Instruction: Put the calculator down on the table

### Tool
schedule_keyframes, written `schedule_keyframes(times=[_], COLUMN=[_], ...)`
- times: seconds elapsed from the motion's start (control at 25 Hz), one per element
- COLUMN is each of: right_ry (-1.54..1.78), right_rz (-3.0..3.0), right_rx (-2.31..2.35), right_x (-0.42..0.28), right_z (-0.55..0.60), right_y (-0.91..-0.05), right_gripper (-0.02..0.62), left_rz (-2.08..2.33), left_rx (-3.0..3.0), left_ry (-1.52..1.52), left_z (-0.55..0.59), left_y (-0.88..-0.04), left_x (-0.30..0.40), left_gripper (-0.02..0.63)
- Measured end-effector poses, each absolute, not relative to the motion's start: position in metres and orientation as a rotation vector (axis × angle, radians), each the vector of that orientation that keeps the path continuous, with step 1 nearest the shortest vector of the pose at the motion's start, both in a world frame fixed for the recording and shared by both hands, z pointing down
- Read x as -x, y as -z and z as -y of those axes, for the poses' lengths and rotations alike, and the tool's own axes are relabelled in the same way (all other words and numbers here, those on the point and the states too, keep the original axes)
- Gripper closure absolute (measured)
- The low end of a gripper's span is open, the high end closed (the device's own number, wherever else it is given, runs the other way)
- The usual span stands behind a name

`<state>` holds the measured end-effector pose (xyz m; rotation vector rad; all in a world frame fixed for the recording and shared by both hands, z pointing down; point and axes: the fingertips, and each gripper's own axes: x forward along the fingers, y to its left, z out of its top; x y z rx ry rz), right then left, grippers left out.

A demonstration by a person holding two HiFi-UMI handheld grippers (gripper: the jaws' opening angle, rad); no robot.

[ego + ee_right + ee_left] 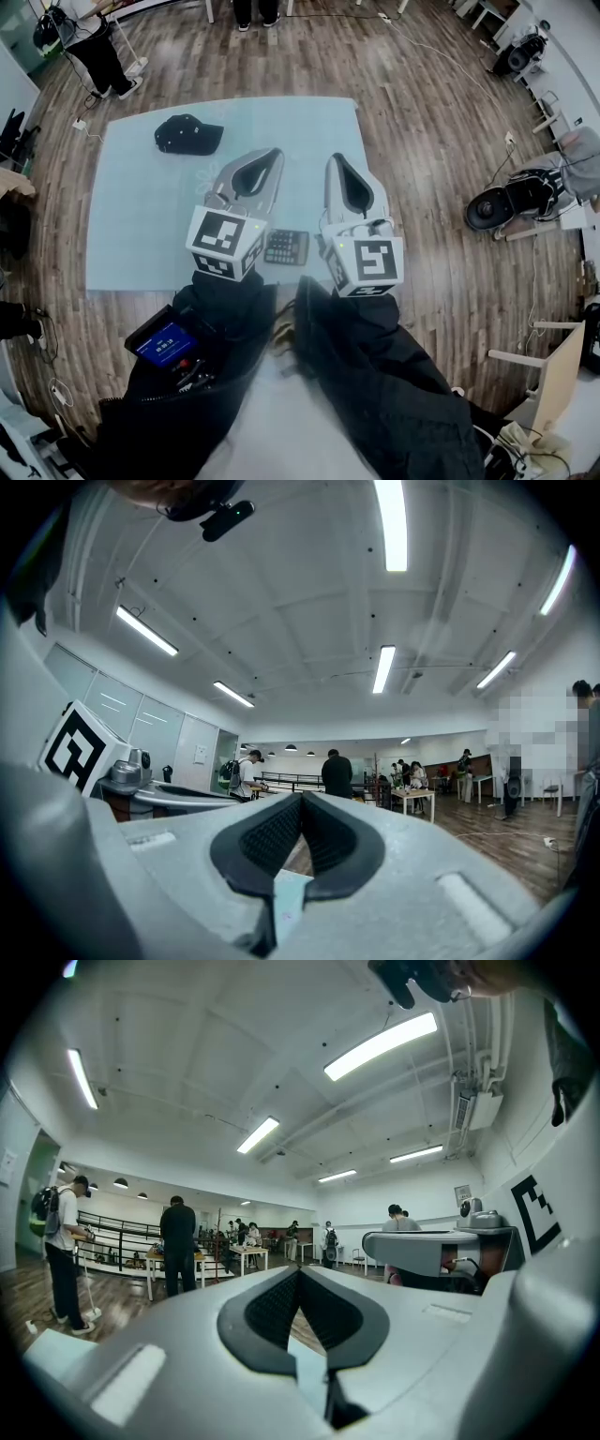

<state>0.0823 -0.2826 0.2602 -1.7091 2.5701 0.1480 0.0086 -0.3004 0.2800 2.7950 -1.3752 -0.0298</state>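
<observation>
At the bottom of the head view, two dark sleeves (375, 375) reach up into the frame. A small device with a lit blue screen (167, 342) sits at the lower left beside them. Just above the sleeves are the two marker cubes, and the calculator (287, 247) shows between them, a little below the middle of the frame. It lies flat on the pale blue table (131, 225), keys up, and neither tool holds it.

The left gripper (273, 155) and the right gripper (336, 159) stretch from their cubes toward the middle of the frame, side by side and close together. In its own view the left gripper (300, 1273) has its jaws clenched tip to tip with nothing between the dark pads (only a sliver of the table shows through the gap below them). The right gripper (301, 800) is the same, pressed together and empty.

Farther up the table, toward the upper left, lies a black cap (187, 134), well apart from the calculator. Beyond the table runs a wooden floor (422, 112). A person in dark clothes (94, 47) stands at the top left corner.
</observation>
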Motion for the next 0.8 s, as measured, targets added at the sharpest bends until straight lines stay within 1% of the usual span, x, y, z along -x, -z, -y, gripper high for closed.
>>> schedule_keyframes(times=[0.8], right_ry=[-0.171], right_rz=[-2.592], right_rx=[1.713], right_x=[-0.0747], right_z=[0.2788], right_y=[-0.2659], right_gripper=[0.603], left_rz=[1.361], left_rx=[-2.795], left_ry=[0.005], left_z=[0.299], left_y=[-0.2875], left_x=[-0.0069], left_gripper=[0.607])
